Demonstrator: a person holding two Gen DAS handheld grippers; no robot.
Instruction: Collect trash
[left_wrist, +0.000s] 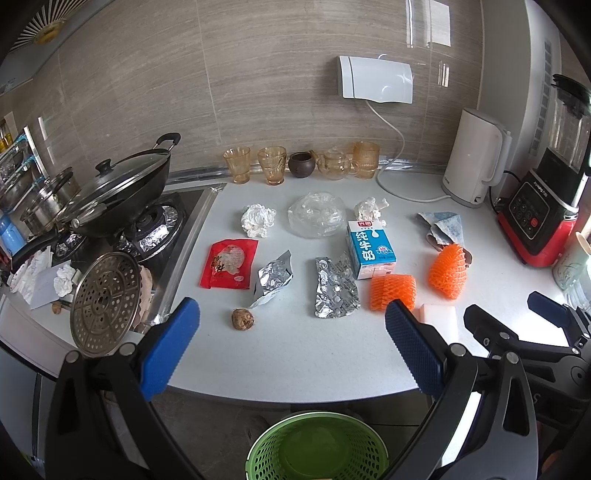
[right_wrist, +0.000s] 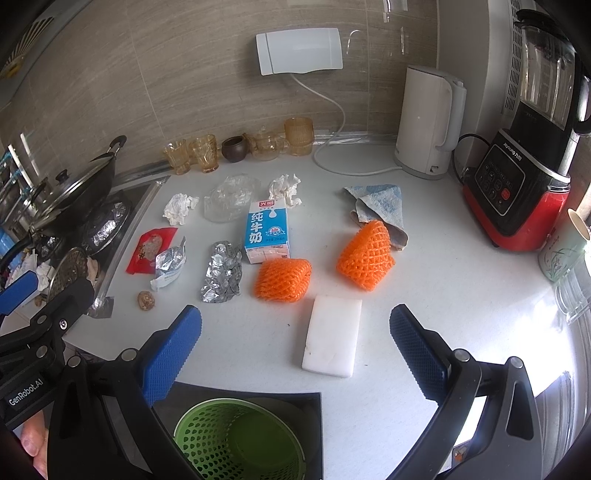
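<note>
Trash lies spread on the white counter (left_wrist: 295, 354): a red wrapper (left_wrist: 229, 263), a silver pouch (left_wrist: 274, 277), crumpled foil (left_wrist: 335, 288), a blue milk carton (left_wrist: 370, 249), two orange foam nets (left_wrist: 392, 291) (left_wrist: 447, 271), crumpled tissues (left_wrist: 257, 220) (left_wrist: 369, 208), a clear plastic bag (left_wrist: 316, 214), a brown nut (left_wrist: 242, 319) and a white foam block (right_wrist: 332, 336). A green mesh bin (left_wrist: 317, 446) stands below the counter edge. My left gripper (left_wrist: 291, 343) is open above the front edge, holding nothing. My right gripper (right_wrist: 295, 350) is open around the foam block's near end without touching it.
A stove with a lidded wok (left_wrist: 118, 188) and a steamer plate (left_wrist: 107, 302) sits at the left. Amber glasses (left_wrist: 273, 166) and a teapot line the back wall. A white kettle (left_wrist: 476, 162), a red blender (left_wrist: 546, 206) and a blue cloth (left_wrist: 443, 225) stand right.
</note>
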